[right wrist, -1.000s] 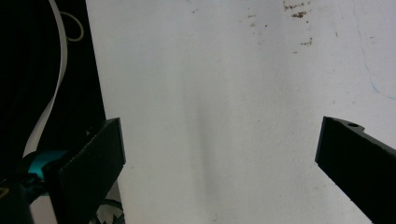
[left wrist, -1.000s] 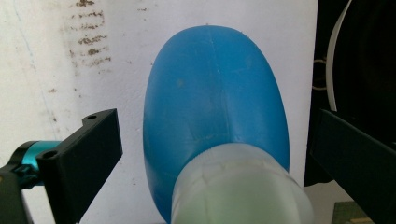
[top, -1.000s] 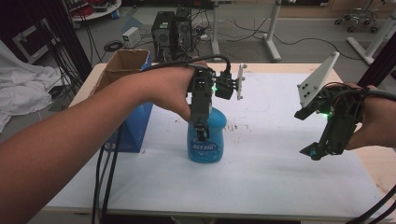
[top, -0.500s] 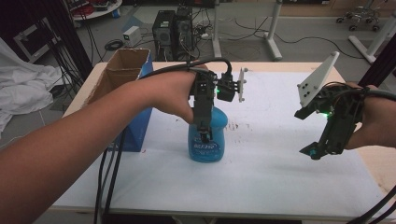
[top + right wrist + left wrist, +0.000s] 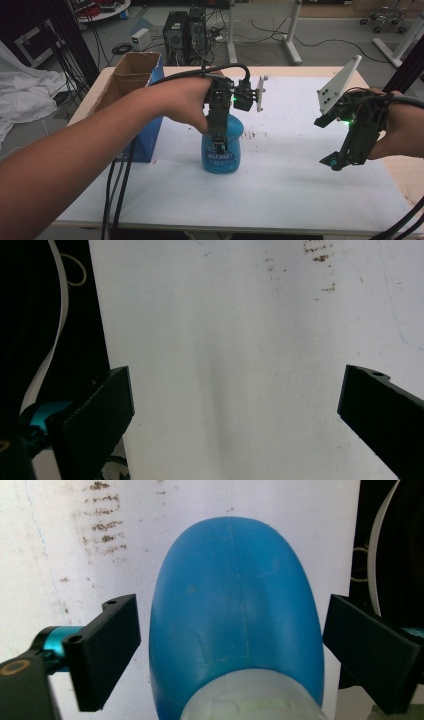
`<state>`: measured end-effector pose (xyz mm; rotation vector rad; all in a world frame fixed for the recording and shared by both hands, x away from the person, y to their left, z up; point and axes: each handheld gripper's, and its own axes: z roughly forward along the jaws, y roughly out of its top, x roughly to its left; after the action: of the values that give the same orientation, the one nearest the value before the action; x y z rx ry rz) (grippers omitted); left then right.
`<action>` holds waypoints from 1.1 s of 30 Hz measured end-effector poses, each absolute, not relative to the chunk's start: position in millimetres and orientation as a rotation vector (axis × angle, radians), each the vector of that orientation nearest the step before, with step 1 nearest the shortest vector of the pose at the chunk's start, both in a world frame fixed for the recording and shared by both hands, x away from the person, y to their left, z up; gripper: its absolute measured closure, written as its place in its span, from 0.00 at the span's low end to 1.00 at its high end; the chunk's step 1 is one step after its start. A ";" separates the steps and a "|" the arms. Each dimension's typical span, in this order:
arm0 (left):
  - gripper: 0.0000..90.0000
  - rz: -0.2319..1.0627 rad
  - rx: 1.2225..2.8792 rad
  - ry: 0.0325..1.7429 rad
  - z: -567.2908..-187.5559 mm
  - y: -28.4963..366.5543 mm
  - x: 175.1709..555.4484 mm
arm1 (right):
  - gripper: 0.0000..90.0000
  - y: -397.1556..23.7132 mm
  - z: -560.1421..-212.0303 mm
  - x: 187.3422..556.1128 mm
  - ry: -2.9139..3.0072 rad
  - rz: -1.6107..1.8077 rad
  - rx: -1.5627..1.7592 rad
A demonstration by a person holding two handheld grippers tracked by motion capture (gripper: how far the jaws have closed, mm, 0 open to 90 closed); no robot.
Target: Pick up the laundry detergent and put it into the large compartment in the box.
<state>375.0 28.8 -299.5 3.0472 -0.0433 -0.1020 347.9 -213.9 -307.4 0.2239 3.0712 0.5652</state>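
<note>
A blue plastic bottle (image 5: 220, 157) with a pale cap stands upright in the middle of the white table top. My left gripper (image 5: 218, 142) points straight down over it. In the left gripper view the bottle (image 5: 235, 595) sits between the two black jaws of my left gripper (image 5: 230, 615). The jaws have just been closing. A thin gap still shows on the left side, and the right jaw is at the bottle's edge. My right gripper (image 5: 336, 161) hovers over the right part of the table, tilted down. My right gripper (image 5: 235, 385) stands open with bare table between its jaws.
An open cardboard box with a blue side (image 5: 132, 85) stands at the table's left, close to my left forearm. Brown smudges (image 5: 250, 135) mark the white surface (image 5: 280, 190) beside the bottle. Computer towers (image 5: 185, 30) and cables lie on the floor beyond the far edge.
</note>
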 end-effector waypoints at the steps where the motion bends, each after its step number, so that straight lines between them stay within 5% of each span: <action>1: 0.12 -0.097 3.047 -0.040 -299.5 28.6 374.9 | 0.01 -213.8 -307.5 347.8 3.071 0.565 0.226; 33: 0.33 -0.083 3.087 -0.070 -301.1 22.9 373.3 | 0.01 -216.4 -308.7 347.3 3.062 0.573 0.229</action>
<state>373.3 22.9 -301.1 3.0870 -0.0699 -0.0831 347.3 -216.4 -308.7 0.2287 3.0616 0.5734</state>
